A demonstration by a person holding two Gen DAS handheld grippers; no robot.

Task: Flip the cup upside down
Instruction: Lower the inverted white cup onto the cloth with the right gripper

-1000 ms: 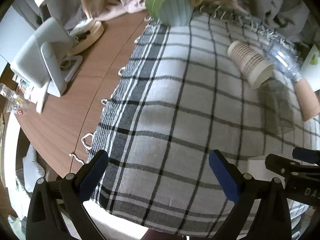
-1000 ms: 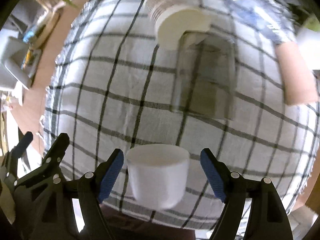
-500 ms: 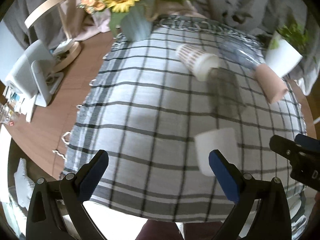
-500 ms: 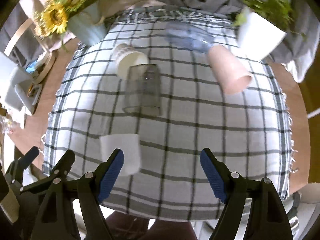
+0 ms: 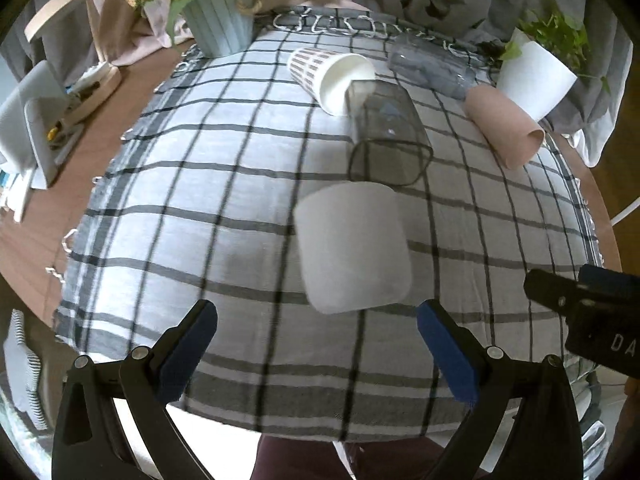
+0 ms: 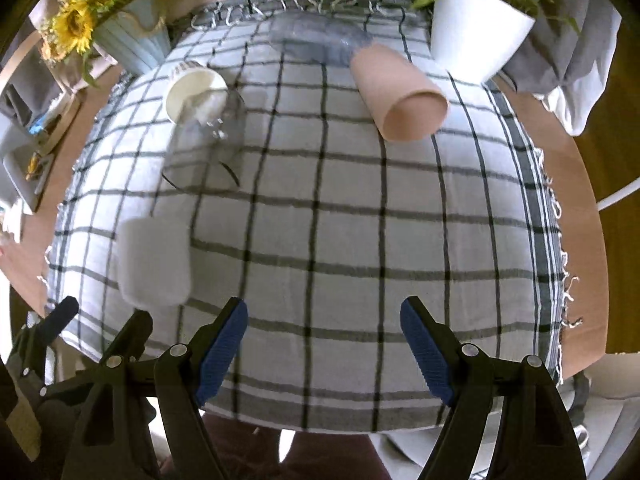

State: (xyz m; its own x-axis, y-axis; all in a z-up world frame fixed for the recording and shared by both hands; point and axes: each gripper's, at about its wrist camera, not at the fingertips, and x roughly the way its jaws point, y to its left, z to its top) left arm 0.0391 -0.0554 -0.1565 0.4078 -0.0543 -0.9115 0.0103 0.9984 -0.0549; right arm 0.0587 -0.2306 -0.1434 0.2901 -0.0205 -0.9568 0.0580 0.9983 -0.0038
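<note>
Left gripper (image 5: 316,344) wide apart, empty; right gripper (image 6: 324,344) wide too, nothing between pads. White cup (image 5: 352,248) sits on checked tablecloth (image 5: 224,184) just ahead of our left fingers, apparently already mouth-down, though blurred. We judge step is choosing next cup; best approach low, pads square across cup wall, grip mid-body, rotate, set down flat. Count: five cups – white, smoky clear tumbler (image 5: 386,136), striped paper cup (image 5: 328,74), pink cup (image 6: 400,96), clear bluish one (image 6: 316,42). Two plant pots: sunflower vase (image 5: 218,24), white planter (image 6: 472,36).

Home: checked tablecloth (image 5: 224,208), sunflower vase (image 5: 218,20)
</note>
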